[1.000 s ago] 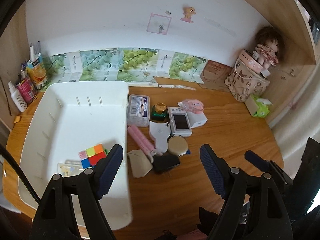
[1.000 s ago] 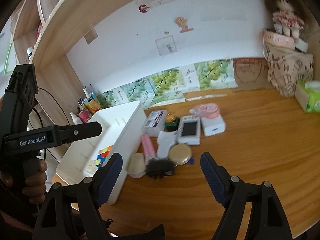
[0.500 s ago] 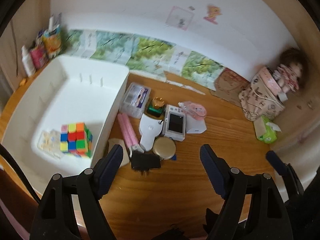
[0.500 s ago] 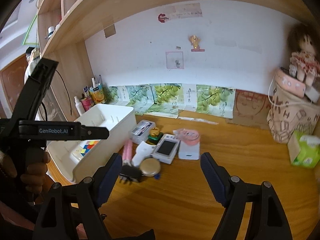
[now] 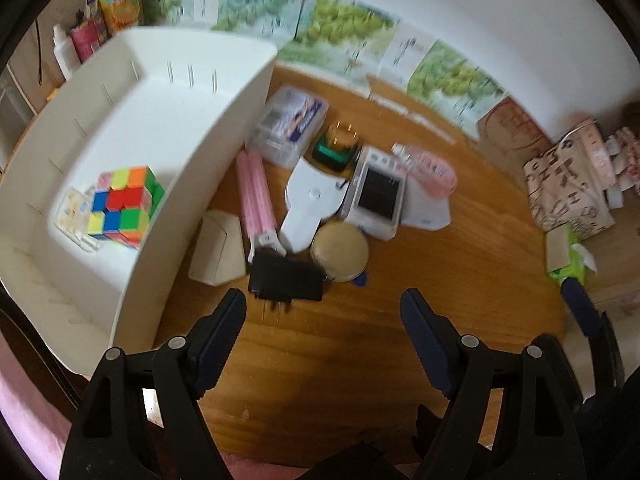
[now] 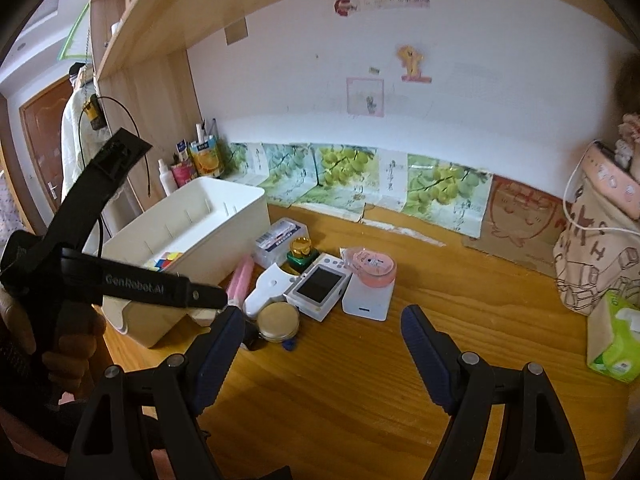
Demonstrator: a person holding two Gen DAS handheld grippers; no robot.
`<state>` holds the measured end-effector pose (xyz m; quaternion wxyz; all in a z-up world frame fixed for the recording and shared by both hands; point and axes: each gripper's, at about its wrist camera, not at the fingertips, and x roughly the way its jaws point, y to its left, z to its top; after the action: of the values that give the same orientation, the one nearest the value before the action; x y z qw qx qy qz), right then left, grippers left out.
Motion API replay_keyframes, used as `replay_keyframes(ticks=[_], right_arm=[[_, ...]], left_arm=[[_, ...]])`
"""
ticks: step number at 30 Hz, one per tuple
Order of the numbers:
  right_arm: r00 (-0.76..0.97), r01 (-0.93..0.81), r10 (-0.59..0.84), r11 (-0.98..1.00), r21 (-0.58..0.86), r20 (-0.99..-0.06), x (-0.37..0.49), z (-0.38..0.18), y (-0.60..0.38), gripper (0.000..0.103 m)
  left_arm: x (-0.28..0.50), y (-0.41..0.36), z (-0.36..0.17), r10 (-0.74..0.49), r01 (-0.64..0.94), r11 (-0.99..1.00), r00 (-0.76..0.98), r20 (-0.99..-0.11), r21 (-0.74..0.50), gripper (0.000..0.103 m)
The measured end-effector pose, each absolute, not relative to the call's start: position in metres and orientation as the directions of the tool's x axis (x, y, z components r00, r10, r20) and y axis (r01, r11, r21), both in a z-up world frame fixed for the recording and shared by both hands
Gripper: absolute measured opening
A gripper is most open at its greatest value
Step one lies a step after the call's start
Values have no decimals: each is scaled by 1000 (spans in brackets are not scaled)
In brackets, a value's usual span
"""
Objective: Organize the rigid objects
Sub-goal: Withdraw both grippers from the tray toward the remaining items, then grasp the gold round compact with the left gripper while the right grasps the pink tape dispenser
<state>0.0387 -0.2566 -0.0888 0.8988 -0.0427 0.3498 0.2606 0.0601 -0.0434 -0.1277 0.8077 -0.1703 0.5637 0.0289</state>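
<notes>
Directly ahead of the empty, wide-open left gripper (image 5: 322, 312) lies the black plug adapter (image 5: 286, 279); the right gripper (image 6: 322, 330), equally open, is farther.

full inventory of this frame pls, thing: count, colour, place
bin: 1, white, desk left
Rubik's cube: 1, multicolour, inside bin
clear flat packet: 1, pale, in bin left of cube
clear plastic case: 1, transparent, beside bin's far corner
pink tube: 1, along bin wall
beige box: 1, against bin wall, near end
black plug adapter: 1, nearest left gripper
round tin: 1, gold
white handle-shaped device: 1
screen device: 1, white
green bottle, gold cap: 1
pink tape dispenser: 1, on white box
tissue pack: 1, green, right
patterned bag: 1, right
left gripper: open, empty
right gripper: open, empty
</notes>
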Motion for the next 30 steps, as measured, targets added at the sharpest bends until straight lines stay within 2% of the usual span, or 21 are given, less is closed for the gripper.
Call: replay_keyframes(ticks=[7,11,19,30], right_arm=[[606,-487,440,864,129,-663,76,-110,-258,81],[637,-498,440,861,98,-633,94,-117,-259,81],[622,-529,481,840,122,-618,125,-146,-256,81],[613,-506,476,849,148,-630,151,-165,-250,81]], left_arm=[[81,-50,-150,-133,-274,940,259,-957,-205,82],[91,-56,-156,-128,-291,937,225,-966,-192,82],[117,-59,-170,-121,-361,918,144,-982,-166,82],[143,-52,-186,-132,-443,887,33,-991,-133,82]])
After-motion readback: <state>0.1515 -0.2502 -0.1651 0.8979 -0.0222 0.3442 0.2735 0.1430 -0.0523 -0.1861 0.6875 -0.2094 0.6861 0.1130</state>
